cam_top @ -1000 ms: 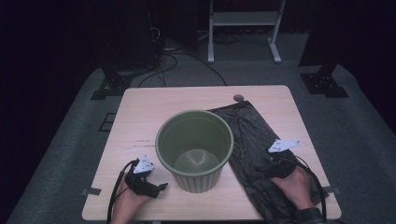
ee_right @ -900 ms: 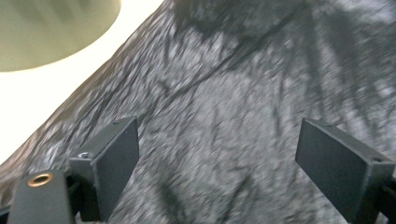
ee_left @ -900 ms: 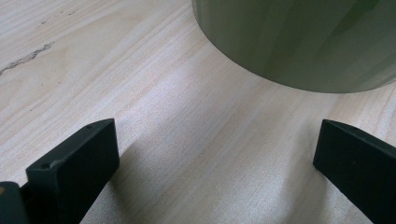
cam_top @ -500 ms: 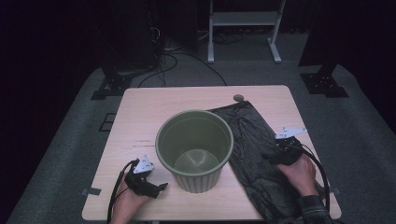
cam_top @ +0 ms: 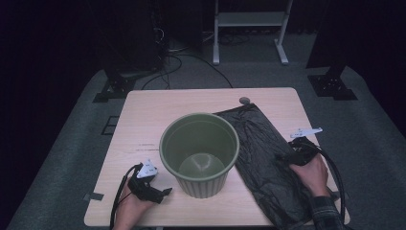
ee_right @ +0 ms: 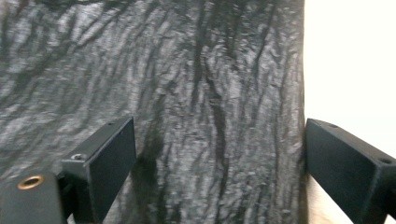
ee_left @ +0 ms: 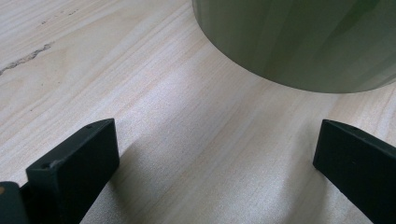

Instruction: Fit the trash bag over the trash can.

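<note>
1. Black jaws of my right gripper [cam_top: 293, 154] stand wide apart and hold nothing; between them, in the right gripper view, lies the crinkled black plastic bag [ee_right: 187, 93], with the bag's edge just inside one jaw.
2. My right gripper hovers over the bag's right edge, well to the right of the green bucket [cam_top: 199, 153].
3. My left gripper [cam_top: 158, 191] also has its jaws spread wide, gripping nothing, low over the bare wood just left of the bucket's base.
4. The bag lies flat on the wooden table [cam_top: 158, 108], its left edge against the bucket's right side.
5. The bucket stands upright and empty at the middle of the table.
</note>
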The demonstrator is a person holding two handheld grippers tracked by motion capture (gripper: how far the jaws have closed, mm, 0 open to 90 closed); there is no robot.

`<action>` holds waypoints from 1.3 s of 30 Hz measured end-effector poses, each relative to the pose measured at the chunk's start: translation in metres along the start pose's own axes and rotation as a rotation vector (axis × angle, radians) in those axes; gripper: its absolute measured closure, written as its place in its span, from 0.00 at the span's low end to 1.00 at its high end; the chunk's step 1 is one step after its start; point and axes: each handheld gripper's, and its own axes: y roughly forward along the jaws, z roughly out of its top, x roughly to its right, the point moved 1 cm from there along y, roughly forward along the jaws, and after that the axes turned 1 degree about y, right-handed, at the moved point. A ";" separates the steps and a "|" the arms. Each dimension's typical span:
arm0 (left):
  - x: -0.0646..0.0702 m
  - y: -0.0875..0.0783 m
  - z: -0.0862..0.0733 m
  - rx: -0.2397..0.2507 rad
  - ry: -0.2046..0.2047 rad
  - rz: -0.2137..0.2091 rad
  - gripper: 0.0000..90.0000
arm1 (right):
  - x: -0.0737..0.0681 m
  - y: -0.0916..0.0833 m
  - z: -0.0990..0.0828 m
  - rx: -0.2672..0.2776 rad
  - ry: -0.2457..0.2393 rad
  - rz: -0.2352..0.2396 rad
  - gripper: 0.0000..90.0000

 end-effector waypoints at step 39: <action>0.000 0.000 0.000 0.000 0.000 0.000 0.00 | -0.092 0.018 0.014 -0.020 -0.247 0.216 0.99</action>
